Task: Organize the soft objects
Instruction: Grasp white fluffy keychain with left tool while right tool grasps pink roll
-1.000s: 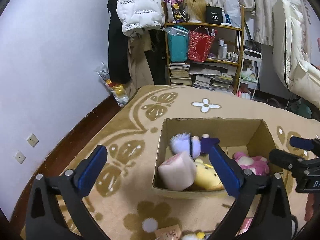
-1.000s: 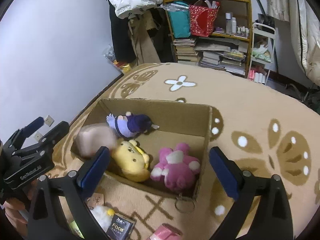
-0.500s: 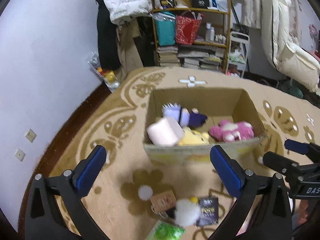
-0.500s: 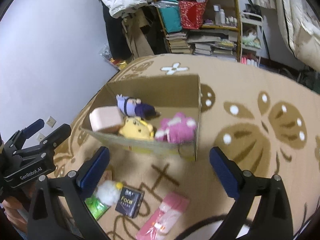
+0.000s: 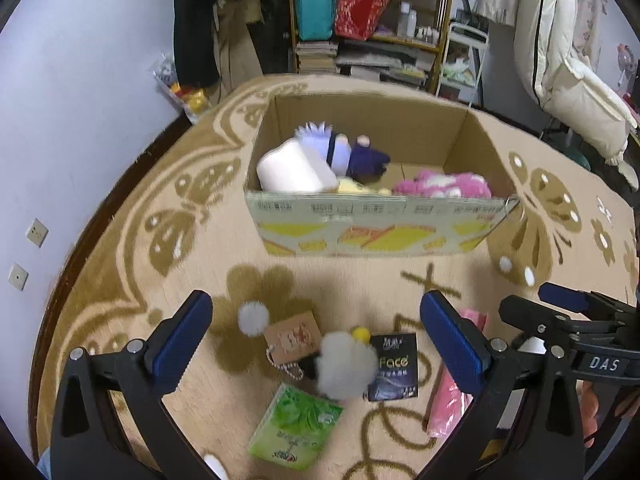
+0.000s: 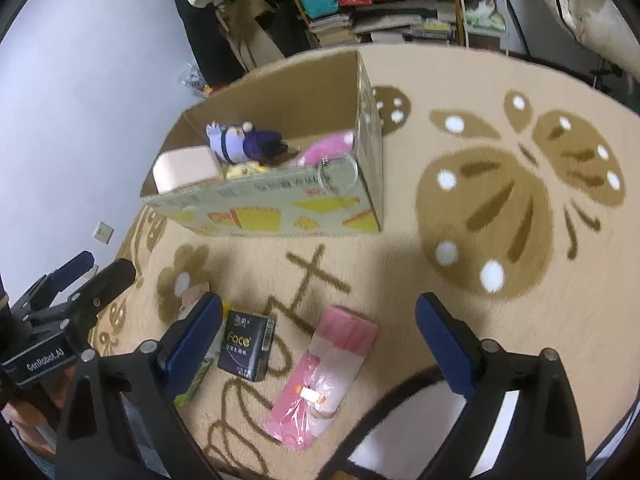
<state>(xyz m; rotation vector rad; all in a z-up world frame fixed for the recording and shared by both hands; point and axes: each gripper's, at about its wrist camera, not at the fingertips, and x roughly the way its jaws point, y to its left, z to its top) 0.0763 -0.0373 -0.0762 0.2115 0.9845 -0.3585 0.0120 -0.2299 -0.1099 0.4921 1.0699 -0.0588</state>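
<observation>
An open cardboard box on the carpet holds a pink cube cushion, a purple-and-white doll, a yellow plush and a pink plush. In front of it lie a white fluffy plush, a brown tag with chain, a black "Face" pack, a green tissue pack and a pink bag. My left gripper is open above the fluffy plush. My right gripper is open above the pink bag.
A beige carpet with brown butterfly patterns covers the floor. A shelf with books and bags stands behind the box, with hanging coats at its left. A white wall with sockets is at left.
Both grippers have pulled back from over the box toward the near carpet. The loose items in front of the box have come into view. Both stay open.
</observation>
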